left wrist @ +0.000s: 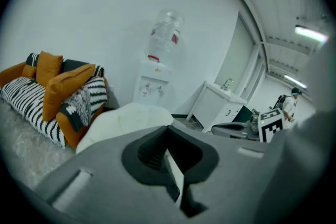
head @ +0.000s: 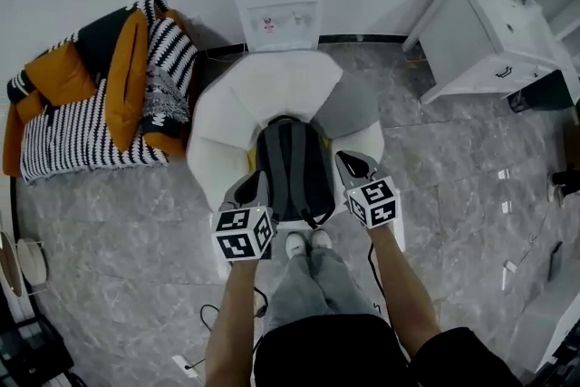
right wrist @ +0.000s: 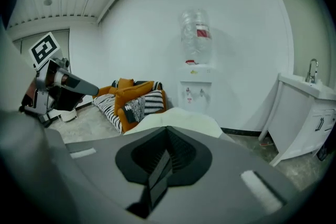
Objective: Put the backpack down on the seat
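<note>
A dark grey backpack (head: 292, 168) hangs upright between my two grippers, over the seat of a white armchair (head: 227, 118). My left gripper (head: 246, 192) is at the pack's left side and my right gripper (head: 350, 164) at its right side. In the left gripper view the gripper (left wrist: 168, 155) is shut with a thin strap (left wrist: 176, 178) pinched between the jaws. In the right gripper view the gripper (right wrist: 167, 152) is likewise shut on a grey strap (right wrist: 157, 178). The chair's white back (left wrist: 123, 120) (right wrist: 181, 120) shows just beyond each pair of jaws.
A striped sofa with orange cushions (head: 91, 95) stands to the left. A water dispenser (head: 276, 0) is against the wall behind the chair, and a white sink cabinet (head: 489, 32) at the right. A cable (head: 213, 317) lies on the grey tiled floor by the person's feet (head: 308, 242).
</note>
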Demonstrator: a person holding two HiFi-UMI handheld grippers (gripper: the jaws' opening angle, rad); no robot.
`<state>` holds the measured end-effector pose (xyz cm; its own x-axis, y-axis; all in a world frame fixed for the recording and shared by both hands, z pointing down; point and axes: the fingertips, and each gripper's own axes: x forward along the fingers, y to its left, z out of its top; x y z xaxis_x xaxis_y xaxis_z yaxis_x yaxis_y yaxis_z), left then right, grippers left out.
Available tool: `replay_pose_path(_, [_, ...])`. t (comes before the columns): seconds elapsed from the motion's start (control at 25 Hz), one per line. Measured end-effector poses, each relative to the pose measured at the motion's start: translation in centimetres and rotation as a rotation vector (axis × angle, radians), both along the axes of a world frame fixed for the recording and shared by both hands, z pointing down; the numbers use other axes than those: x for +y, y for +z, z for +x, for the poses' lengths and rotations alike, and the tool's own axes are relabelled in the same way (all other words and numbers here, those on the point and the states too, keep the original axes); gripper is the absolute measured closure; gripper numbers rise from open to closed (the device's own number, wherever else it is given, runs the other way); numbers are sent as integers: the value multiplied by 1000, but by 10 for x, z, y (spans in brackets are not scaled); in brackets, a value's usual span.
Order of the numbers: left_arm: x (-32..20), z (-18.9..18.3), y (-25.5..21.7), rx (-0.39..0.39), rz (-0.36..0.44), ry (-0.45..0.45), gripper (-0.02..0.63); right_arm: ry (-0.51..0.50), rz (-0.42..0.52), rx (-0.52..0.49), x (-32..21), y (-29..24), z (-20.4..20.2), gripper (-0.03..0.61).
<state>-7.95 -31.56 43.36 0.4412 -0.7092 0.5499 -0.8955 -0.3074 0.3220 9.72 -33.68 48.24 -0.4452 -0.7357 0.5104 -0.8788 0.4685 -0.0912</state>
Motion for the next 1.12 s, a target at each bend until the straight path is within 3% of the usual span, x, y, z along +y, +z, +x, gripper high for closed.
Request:
replay_pose_path(0.16, [-15, 6, -66, -7, 128, 9, 615, 4, 111, -60, -7, -70, -5, 574])
replay_pose_path(0.36, [-23, 12, -129, 42, 234, 4, 615, 3, 204, -77, -15, -127, -10, 575])
replay_pose_path(0.6, [-26, 18, -200, 22, 387, 19, 615, -43, 325, -116, -26, -206, -24, 574])
replay_pose_path(0.92, [-16, 14, -242, 29, 499, -18, 615, -127, 420, -184, -16, -273, -46, 574])
replay_pose_path(1.12, [-16, 7, -243, 45, 506, -44, 615, -147, 426, -188, -16, -284, -49, 574])
